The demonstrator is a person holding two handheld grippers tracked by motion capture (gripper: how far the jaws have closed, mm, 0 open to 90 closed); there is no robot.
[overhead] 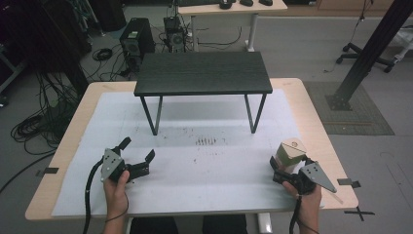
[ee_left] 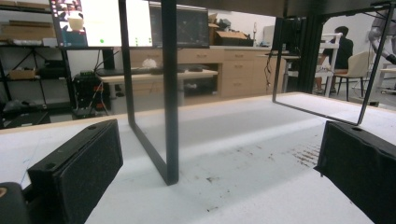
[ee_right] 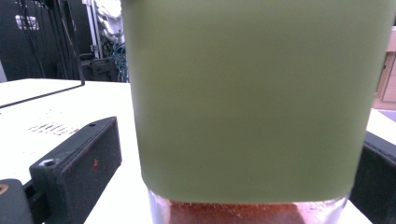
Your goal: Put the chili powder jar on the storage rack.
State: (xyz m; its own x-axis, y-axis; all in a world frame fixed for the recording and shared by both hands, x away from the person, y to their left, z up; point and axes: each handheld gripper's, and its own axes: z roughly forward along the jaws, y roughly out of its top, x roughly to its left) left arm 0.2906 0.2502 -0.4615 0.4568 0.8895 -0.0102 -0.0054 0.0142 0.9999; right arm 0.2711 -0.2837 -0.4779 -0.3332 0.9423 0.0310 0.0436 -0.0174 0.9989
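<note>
Right hand-held gripper (overhead: pixel 288 168): at the right front of the counter (overhead: pixel 311 122), jaws spread around a jar (overhead: pixel 288 155). In the right gripper view the jar (ee_right: pixel 252 98) stands upright between the two black jaws, a gap showing on the left side; whether the right jaw touches it cannot be told. Not clamped.

Jar: rounded-square body, matte olive-green sleeve over clear glass; glass base shows at the bottom, with reddish-brown granular contents inside. Pale, flat lid (overhead: pixel 293 145) seen from above.

Left hand-held gripper (overhead: pixel 139 153): at the left front, jaws wide apart, nothing between them. Black jaw pads look rough, foam-like. Grey three-cornered plate on top.

Counter: light wood edge, covered by a white sheet (overhead: pixel 195 146) with dark speckled marks (overhead: pixel 205 141) near the middle.

Stand (overhead: pixel 203 73): dark wood-grain rectangular top on thin black metal frame legs, at the back centre of the sheet. Left gripper view looks at one leg (ee_left: pixel 169 93), square-section, matte.
</note>
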